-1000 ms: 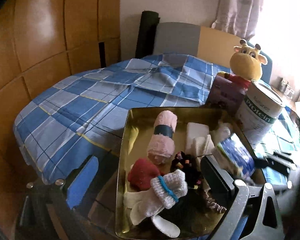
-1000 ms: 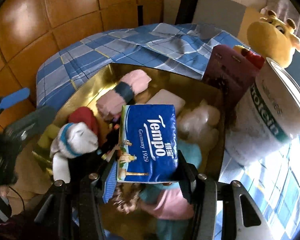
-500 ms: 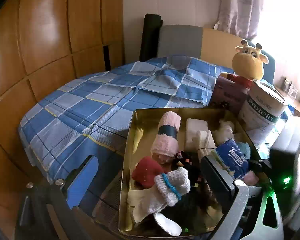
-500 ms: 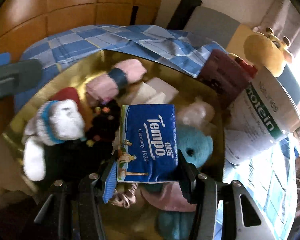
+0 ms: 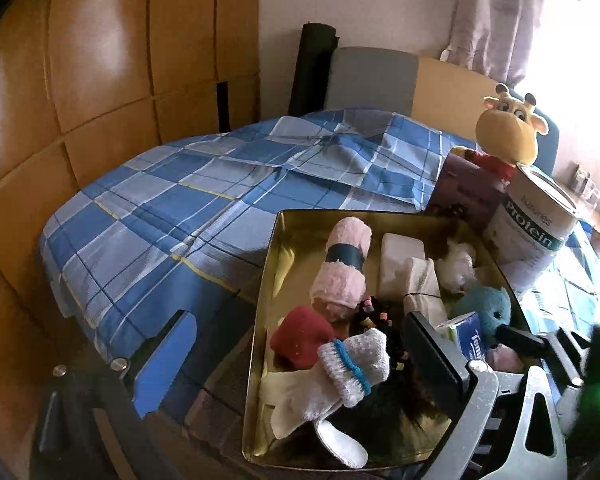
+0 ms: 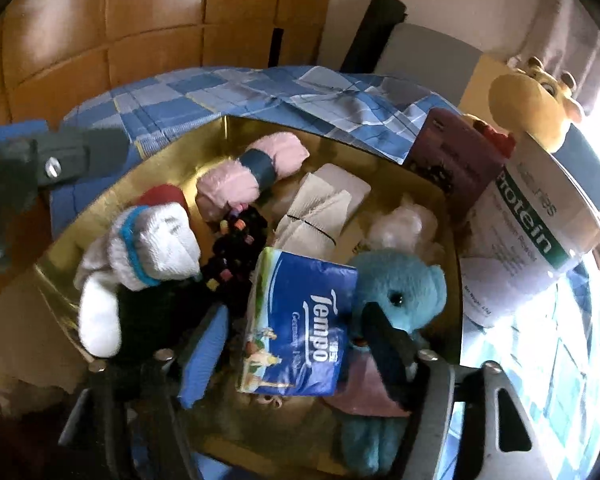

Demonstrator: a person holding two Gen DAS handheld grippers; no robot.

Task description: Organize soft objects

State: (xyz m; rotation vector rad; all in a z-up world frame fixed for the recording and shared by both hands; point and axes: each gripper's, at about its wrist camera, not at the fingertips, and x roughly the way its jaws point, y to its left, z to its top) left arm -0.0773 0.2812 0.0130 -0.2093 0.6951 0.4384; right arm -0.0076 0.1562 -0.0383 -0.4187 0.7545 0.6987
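Fingers (image 6: 204, 344) of right gripper (image 6: 296, 344) spread, released; blue plastic-wrapped Tempo tissue pack (image 6: 296, 320) tilted between them, contact with pads unclear. Left gripper (image 5: 296, 356) fingers spread wide, grasping nothing, right one over tin. Blue checked bedspread (image 5: 204, 208) behind. Gold rectangular metal tin (image 6: 172, 156) holds pack; near edge cut off. Teal plush toy (image 6: 400, 288) partly hidden by finger. White ribbed sock (image 6: 156, 248) bundled. Pink fuzzy towel roll (image 6: 252, 172), dark band.

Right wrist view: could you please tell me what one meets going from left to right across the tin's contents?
White sock → black beaded hair tie → Tempo tissue pack → blue plush toy.
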